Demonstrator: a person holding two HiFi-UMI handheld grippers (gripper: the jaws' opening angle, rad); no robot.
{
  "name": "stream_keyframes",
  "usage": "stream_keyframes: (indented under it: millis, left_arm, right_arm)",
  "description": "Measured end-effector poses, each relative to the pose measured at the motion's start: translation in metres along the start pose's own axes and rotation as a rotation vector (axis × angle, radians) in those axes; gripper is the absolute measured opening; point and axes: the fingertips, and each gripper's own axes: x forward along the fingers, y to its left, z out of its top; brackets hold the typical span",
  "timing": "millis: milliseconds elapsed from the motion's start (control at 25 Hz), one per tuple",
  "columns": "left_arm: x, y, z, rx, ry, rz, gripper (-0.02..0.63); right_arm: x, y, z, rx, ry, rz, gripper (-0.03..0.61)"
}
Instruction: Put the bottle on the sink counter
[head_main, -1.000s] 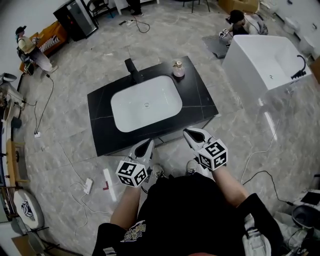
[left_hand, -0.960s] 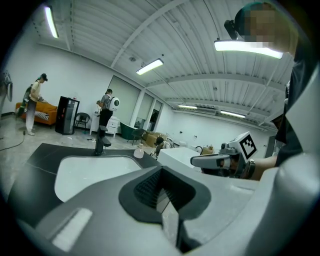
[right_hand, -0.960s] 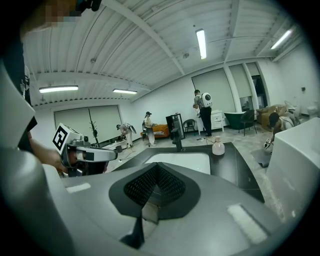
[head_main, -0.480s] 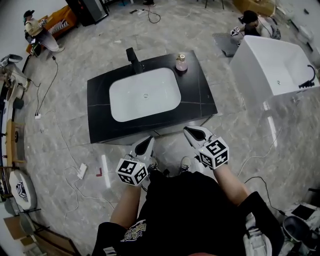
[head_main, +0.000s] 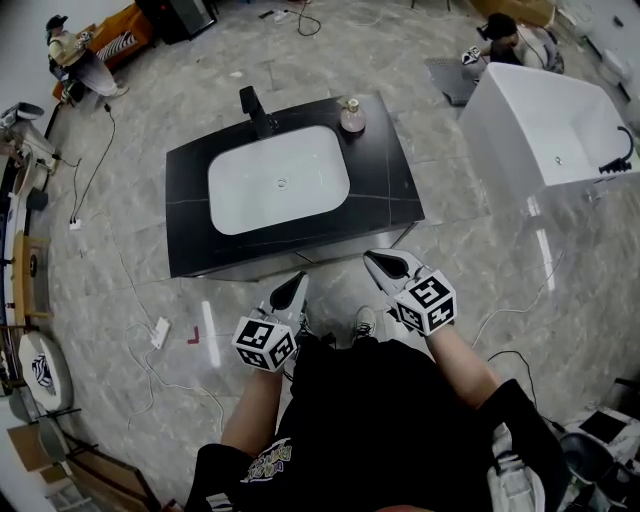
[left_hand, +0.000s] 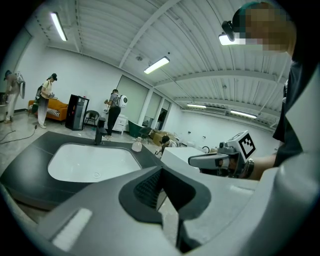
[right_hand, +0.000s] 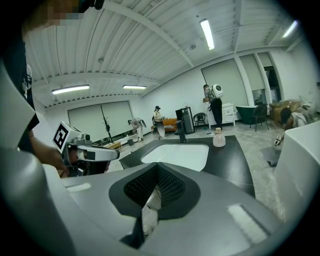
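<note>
A small pink bottle (head_main: 351, 116) with a pale cap stands upright on the black sink counter (head_main: 395, 190), at its far right corner beside the white basin (head_main: 278, 180). It also shows in the left gripper view (left_hand: 136, 145) and in the right gripper view (right_hand: 218, 138). My left gripper (head_main: 293, 290) and right gripper (head_main: 383, 265) hang over the floor in front of the counter, well short of the bottle. Both are shut with nothing in them. Each one shows in the other's view: the right gripper (left_hand: 220, 160) and the left gripper (right_hand: 87, 152).
A black faucet (head_main: 255, 108) rises at the counter's back edge. A white bathtub (head_main: 545, 125) stands to the right. Cables and a power strip (head_main: 160, 335) lie on the marble floor at left. A person (head_main: 75, 55) stands far left, another (head_main: 495, 40) sits far right.
The counter has drifted farther from me and to the left in the head view. Both grippers have kept their pose and stayed shut; the bottle has not moved on the counter.
</note>
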Motion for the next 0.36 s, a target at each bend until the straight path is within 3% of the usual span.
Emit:
stream_keyframes:
  millis: [360]
  left_arm:
    - [0.013, -0.024, 0.004, 0.013, 0.016, -0.039, 0.002]
  right_arm:
    - [-0.018, -0.013, -0.005, 0.033, -0.019, -0.027, 0.026]
